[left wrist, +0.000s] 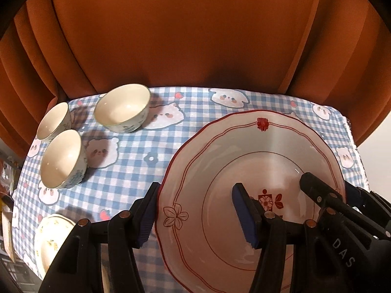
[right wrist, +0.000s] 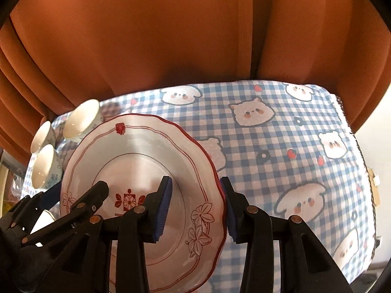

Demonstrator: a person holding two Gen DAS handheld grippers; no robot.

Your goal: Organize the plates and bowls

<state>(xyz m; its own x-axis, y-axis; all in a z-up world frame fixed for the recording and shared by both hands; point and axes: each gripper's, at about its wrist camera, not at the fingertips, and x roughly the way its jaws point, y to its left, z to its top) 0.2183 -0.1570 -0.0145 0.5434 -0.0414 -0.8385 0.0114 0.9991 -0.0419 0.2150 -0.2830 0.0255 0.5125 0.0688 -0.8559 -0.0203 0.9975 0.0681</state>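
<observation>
Orange curtain behind the checked table (right wrist: 281, 146), both tools clamp the red-rimmed plate (left wrist: 244, 151), left tool (left wrist: 199, 216) and right tool (right wrist: 196, 211) on opposite rims, plate apparently lifted mid-carry; next it probably needs lowering level near the three bowls (left wrist: 122, 107).

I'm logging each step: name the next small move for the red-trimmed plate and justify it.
Probably carry the red-trimmed plate left toward the floral plate and lower it there. Both the left gripper and right gripper clamp its opposite rims, and it looks lifted above the checked cloth.
</observation>
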